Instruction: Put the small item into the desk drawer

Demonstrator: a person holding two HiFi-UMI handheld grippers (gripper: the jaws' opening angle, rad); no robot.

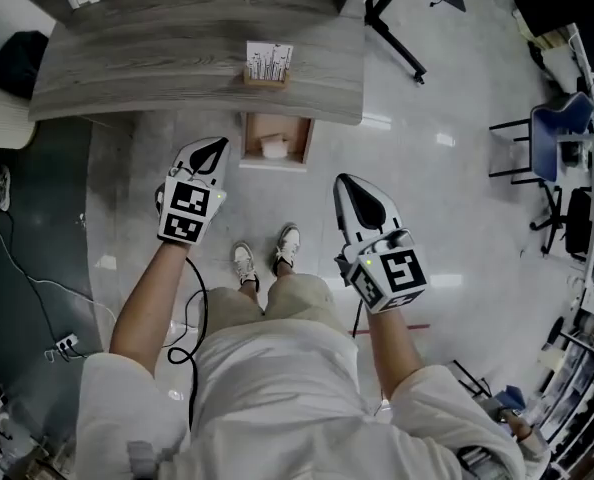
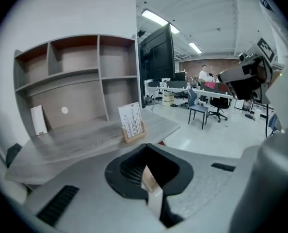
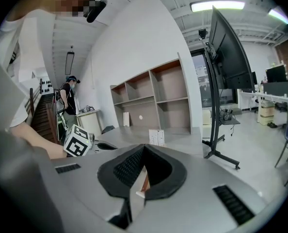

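The left gripper (image 1: 209,154) hangs in front of the desk (image 1: 127,78), its jaws pressed together on nothing. The small item (image 1: 274,147) lies in the open drawer (image 1: 299,140) under the desk's edge. The right gripper (image 1: 355,193) is likewise closed and empty.

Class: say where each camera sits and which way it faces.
Head view: on the head, steeply down at desk and open drawer; arms, legs, left claw, right claw.
Left gripper view: on left claw, towards shelves; its shut jaws.
Right gripper view: on right claw, towards shelves; its shut jaws, left forearm.
All share the card stand.
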